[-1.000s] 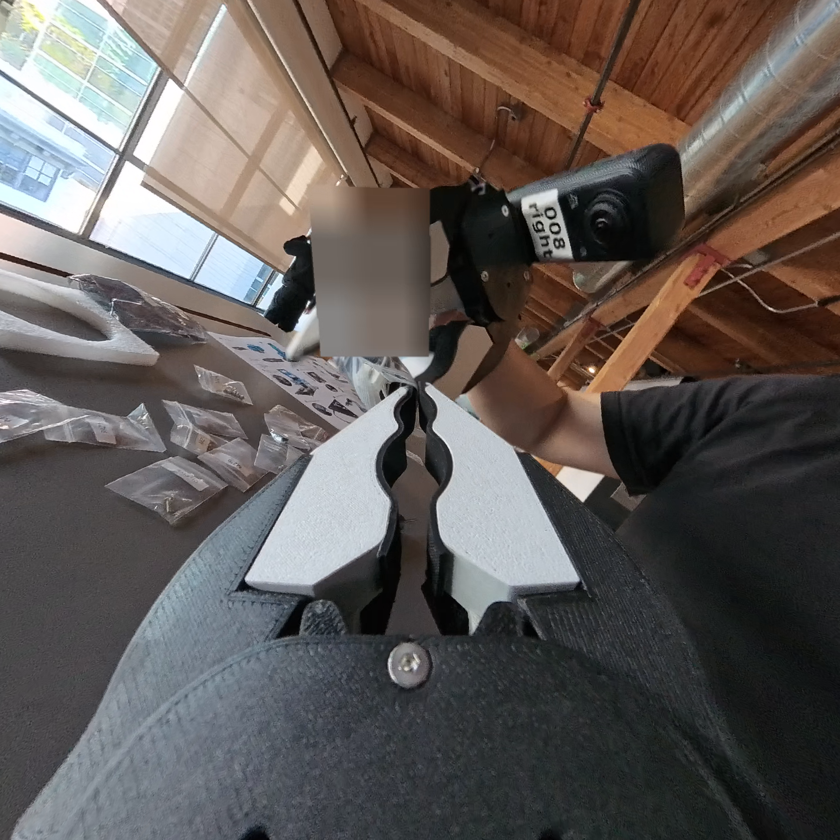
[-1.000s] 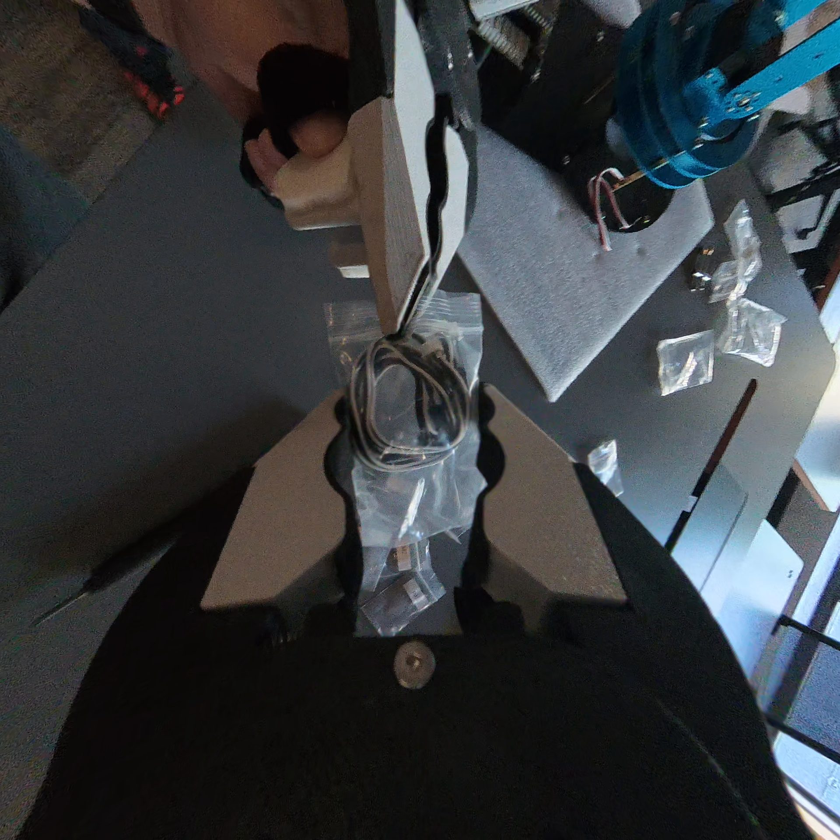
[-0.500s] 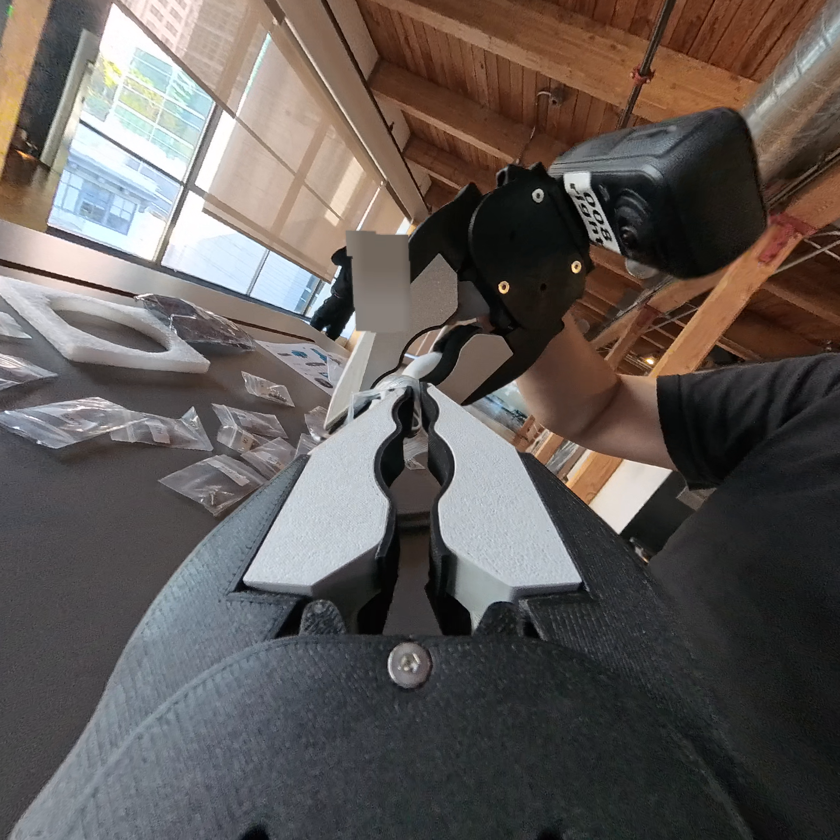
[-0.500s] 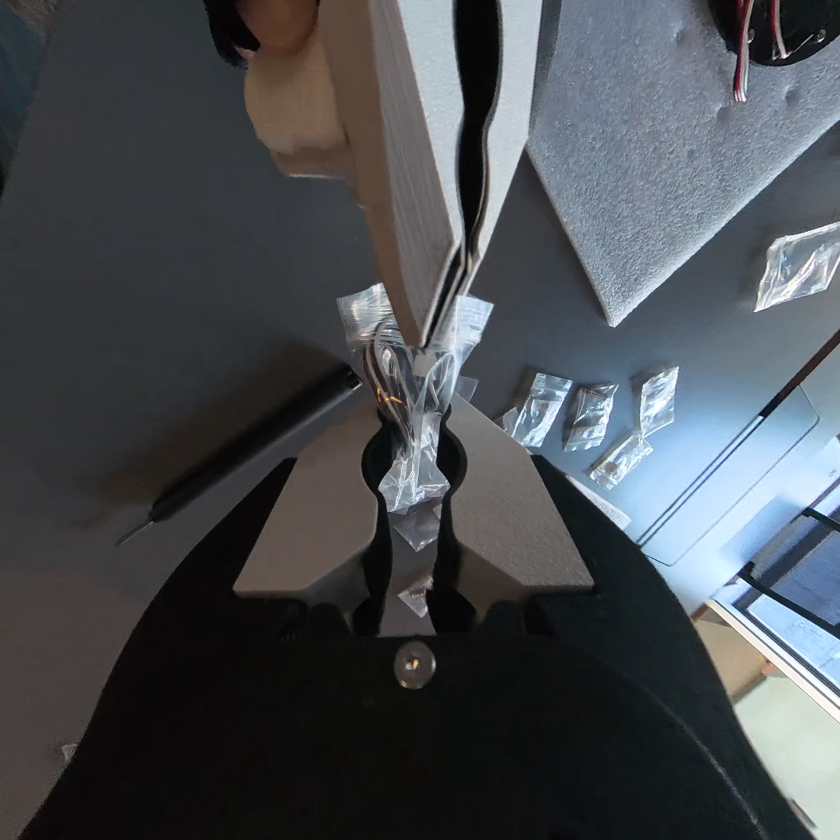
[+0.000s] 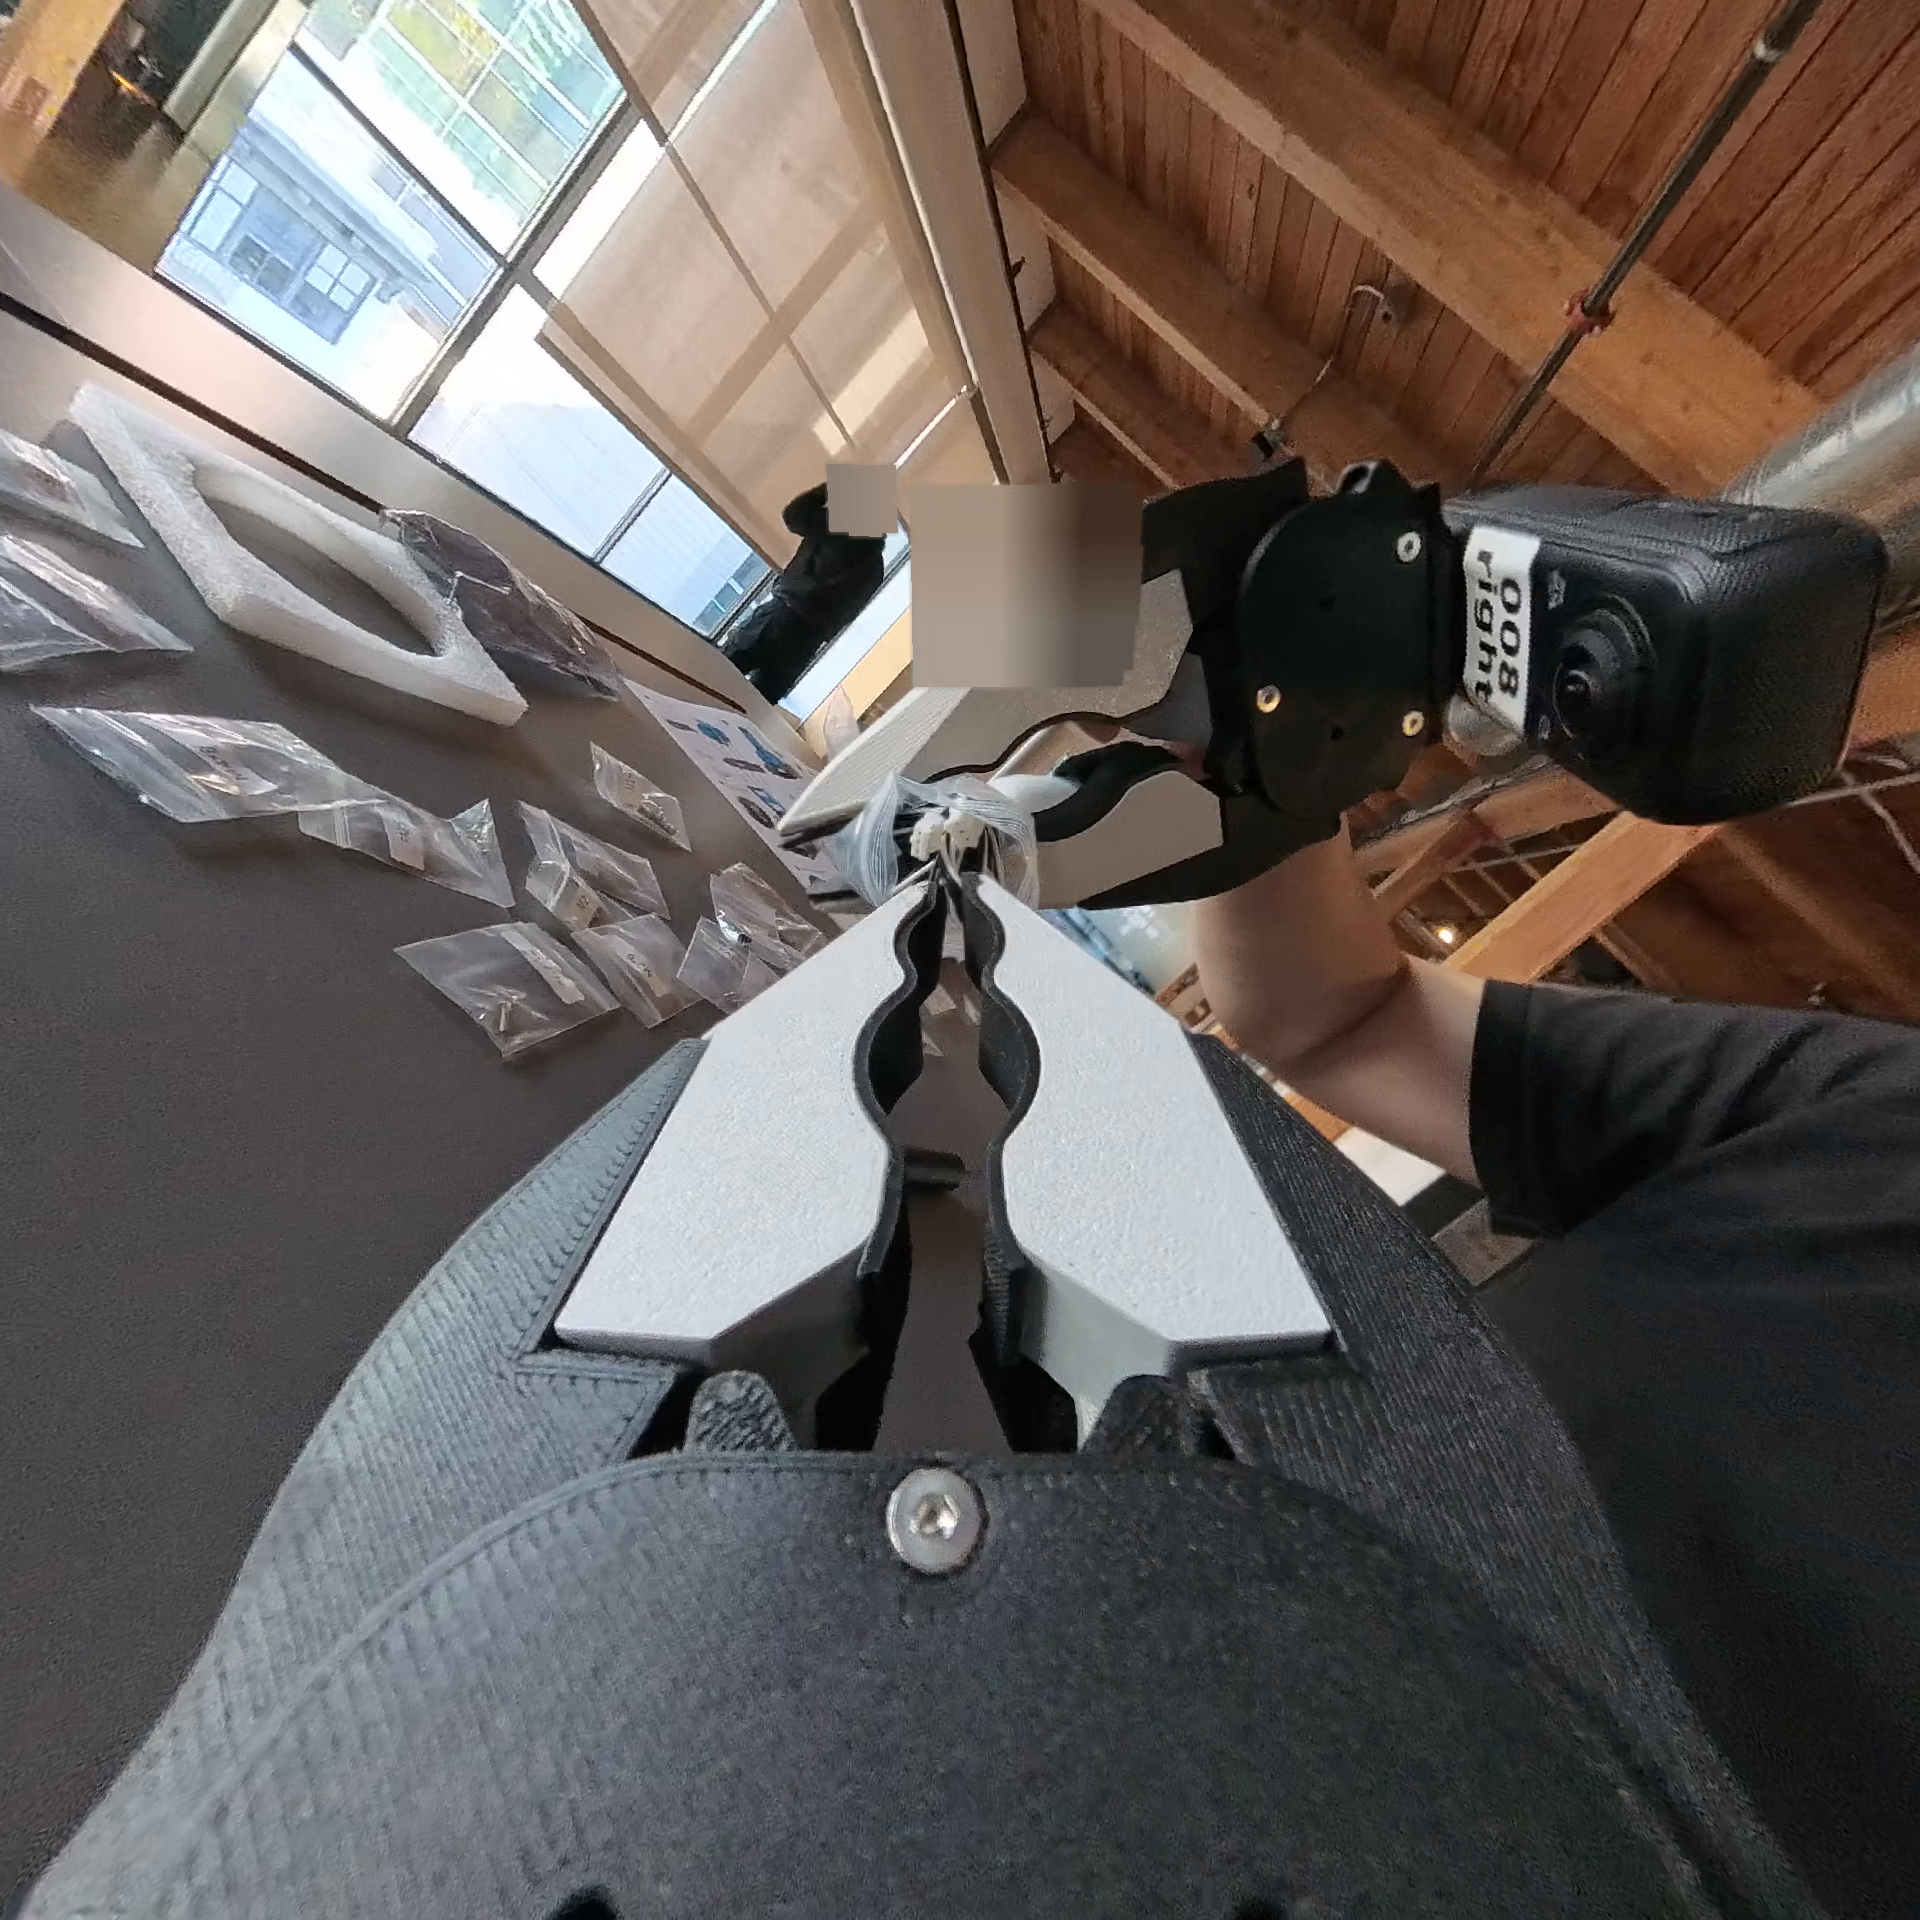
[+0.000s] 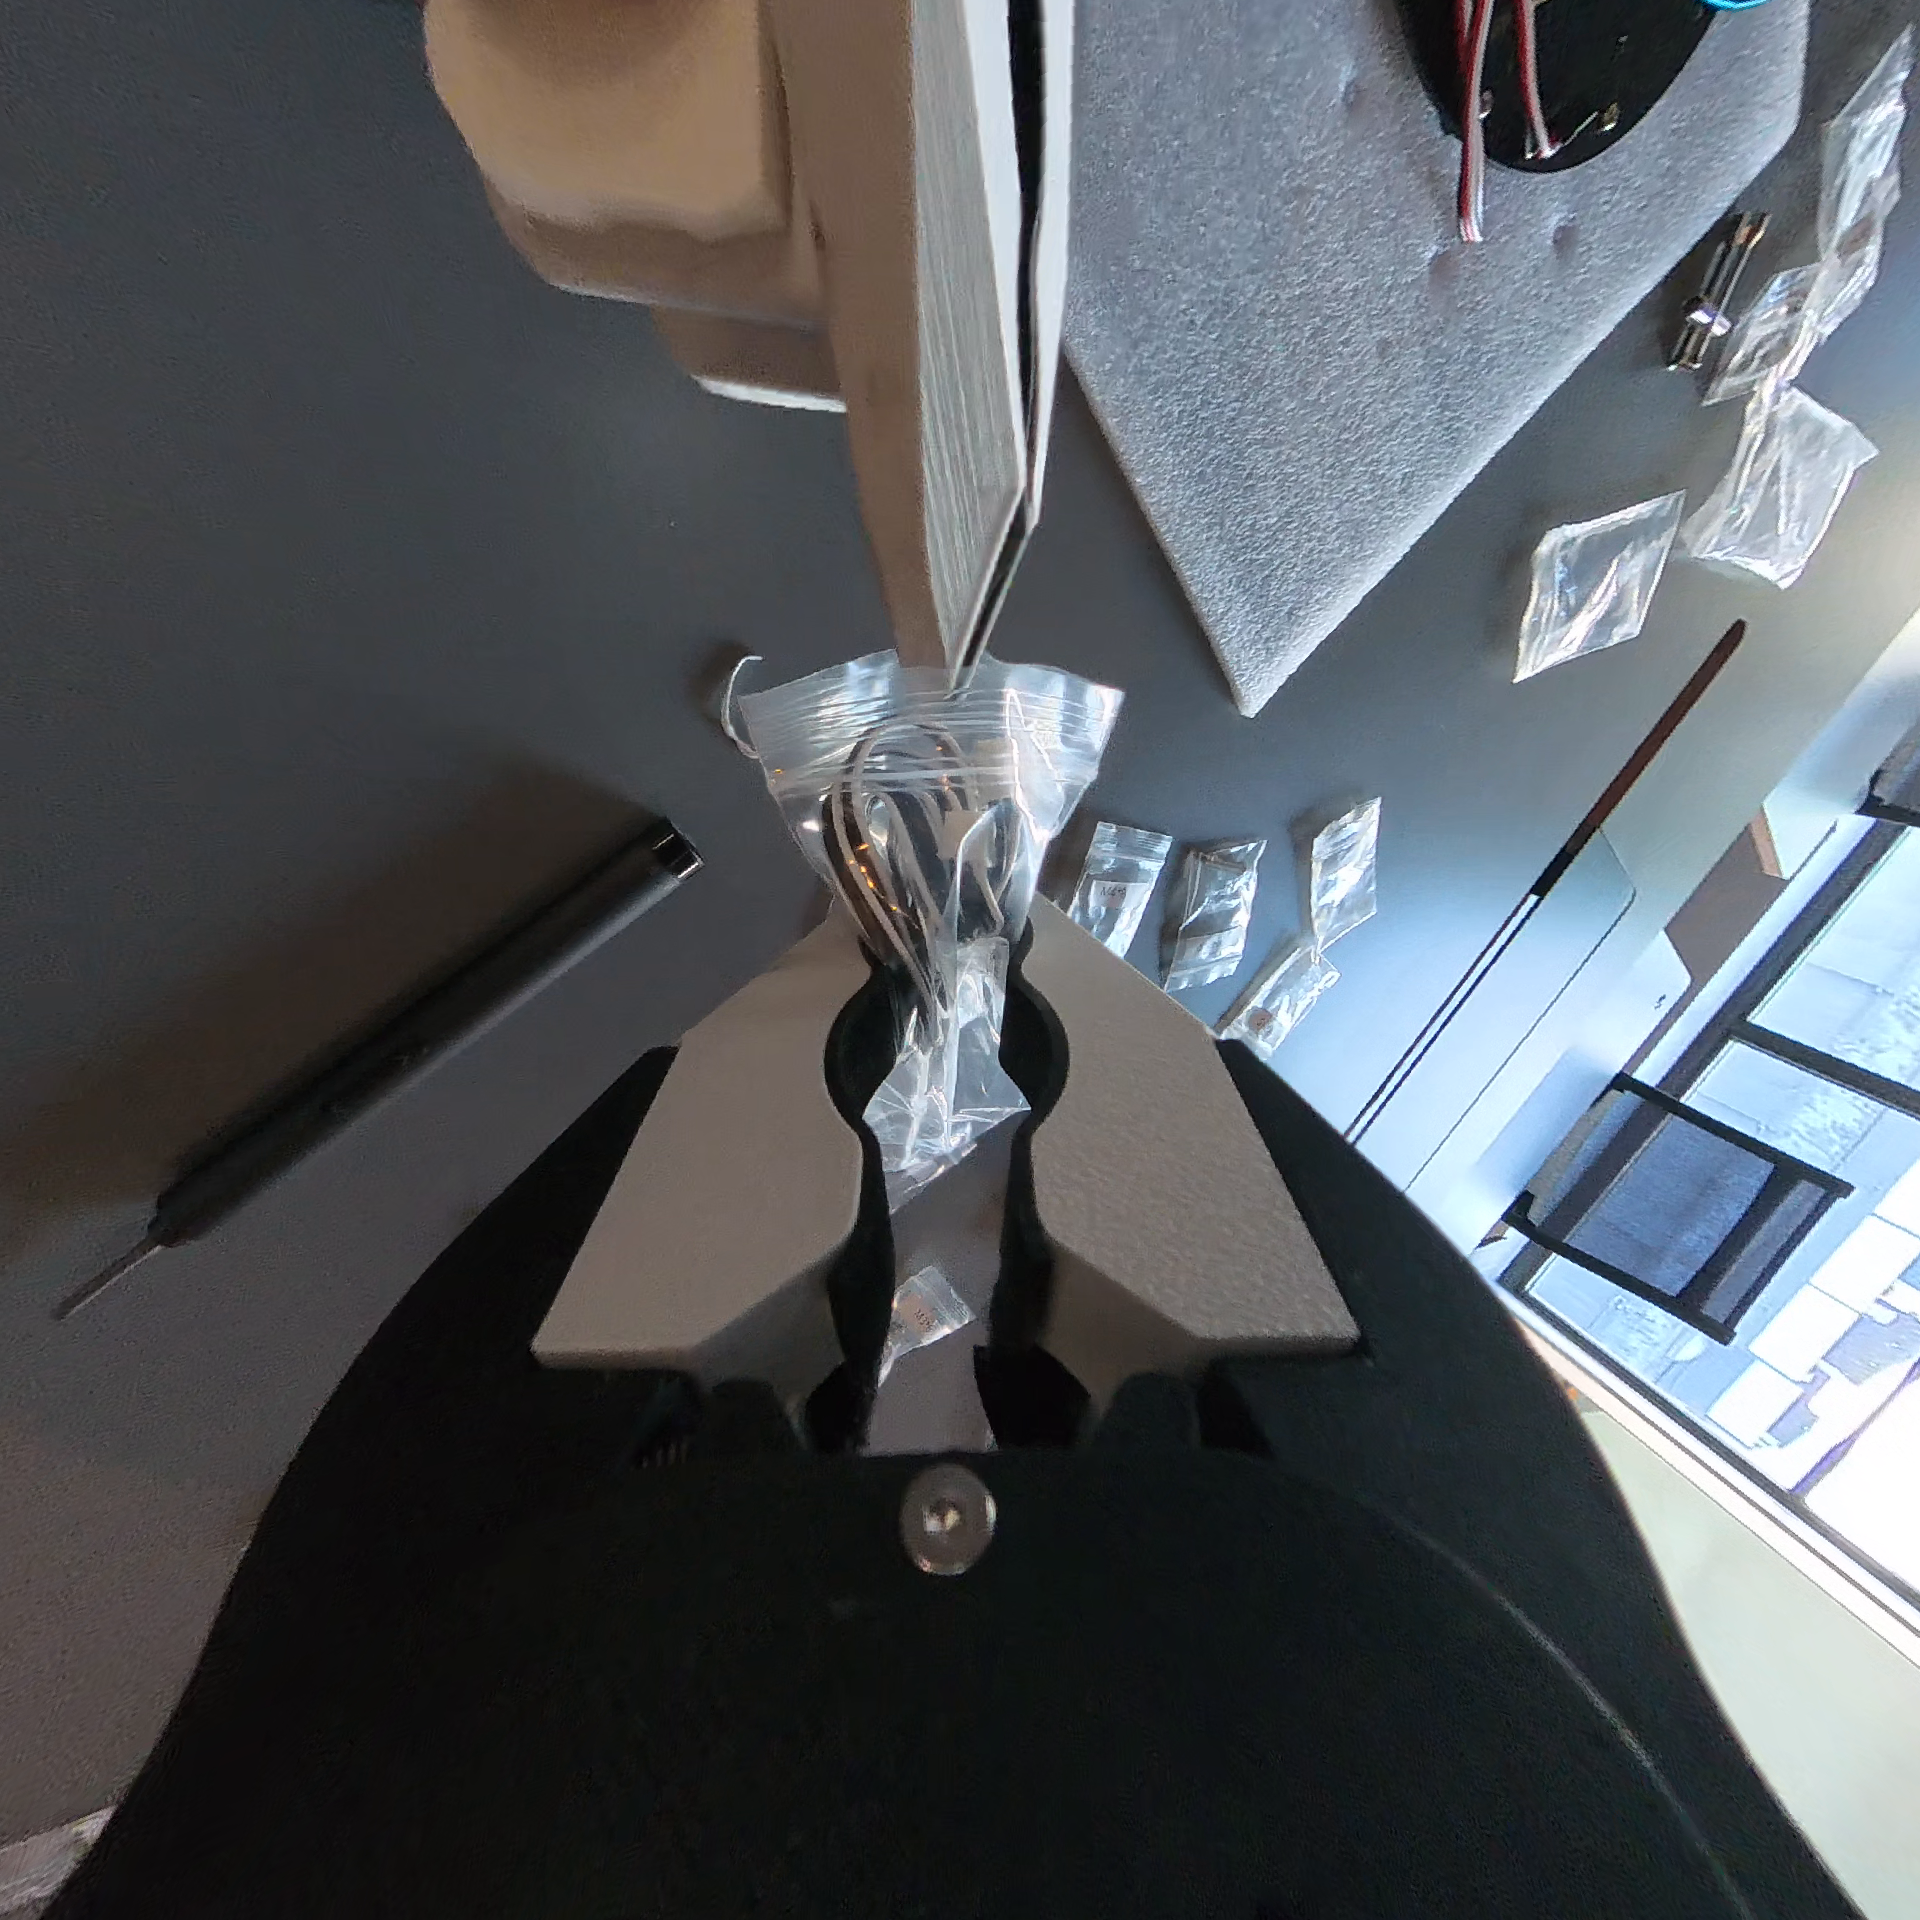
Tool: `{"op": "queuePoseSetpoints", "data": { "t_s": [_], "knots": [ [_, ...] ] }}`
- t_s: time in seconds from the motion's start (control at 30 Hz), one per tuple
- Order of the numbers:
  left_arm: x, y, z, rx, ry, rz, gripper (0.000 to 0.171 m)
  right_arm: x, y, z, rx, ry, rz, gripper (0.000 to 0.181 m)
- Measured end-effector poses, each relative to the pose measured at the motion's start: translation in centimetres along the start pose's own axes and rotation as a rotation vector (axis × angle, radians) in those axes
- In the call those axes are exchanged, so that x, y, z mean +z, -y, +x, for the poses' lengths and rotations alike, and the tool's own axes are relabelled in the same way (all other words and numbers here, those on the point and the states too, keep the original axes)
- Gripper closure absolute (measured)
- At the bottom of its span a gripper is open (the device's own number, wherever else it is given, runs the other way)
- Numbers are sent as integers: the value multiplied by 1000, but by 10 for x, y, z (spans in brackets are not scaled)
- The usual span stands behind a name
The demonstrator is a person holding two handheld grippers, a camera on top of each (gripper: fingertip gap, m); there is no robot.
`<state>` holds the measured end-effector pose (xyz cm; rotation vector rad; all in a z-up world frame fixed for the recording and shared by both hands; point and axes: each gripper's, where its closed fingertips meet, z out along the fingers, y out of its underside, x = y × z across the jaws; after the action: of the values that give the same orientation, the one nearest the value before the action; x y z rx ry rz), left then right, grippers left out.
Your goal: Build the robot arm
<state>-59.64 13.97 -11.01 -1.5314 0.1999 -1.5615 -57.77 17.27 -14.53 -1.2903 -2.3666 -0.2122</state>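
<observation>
A clear zip bag [image 6: 935,748] with black and white coiled cables inside hangs in the air between both grippers. My left gripper [image 5: 951,883] is shut on the bag's top edge. In the right wrist view it comes down from above, tips on the zip strip [image 6: 966,655]. My right gripper [image 6: 940,935] is shut on the lower part of the bag, which is bunched between its pads. In the left wrist view the bag [image 5: 914,831] shows just beyond my left fingertips, with the right gripper's grey fingers [image 5: 1132,842] on either side of it.
The dark table [image 6: 312,520] below carries a black slim screwdriver [image 6: 416,1039], a grey foam sheet [image 6: 1351,364] and several small clear parts bags [image 6: 1205,914]. The left wrist view shows more bags [image 5: 499,977], a white foam frame [image 5: 291,582] and the person's arm [image 5: 1351,1039]. The grippers' ends are close to 5 cm from one another.
My right gripper's jaws, wide apart around the bag a second ago, have closed on it and bunched it. The left gripper has kept its pinch on the top edge.
</observation>
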Motion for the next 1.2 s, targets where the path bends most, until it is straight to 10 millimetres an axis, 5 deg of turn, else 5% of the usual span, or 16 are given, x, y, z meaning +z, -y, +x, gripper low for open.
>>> {"op": "queuePoseSetpoints", "data": {
  "t_s": [0.37,0.67,1.2],
  "knots": [
    [11,-10,-17,-97,93,-88,170,14,-6,-4,-13,4,-69,168],
    [0,-9,-17,-69,85,-102,171,15,-8,-1,32,14,-4,161],
    [-32,-3,-5,61,93,-92,171,11,-64,4,179,-70,28,167]
  ]
}}
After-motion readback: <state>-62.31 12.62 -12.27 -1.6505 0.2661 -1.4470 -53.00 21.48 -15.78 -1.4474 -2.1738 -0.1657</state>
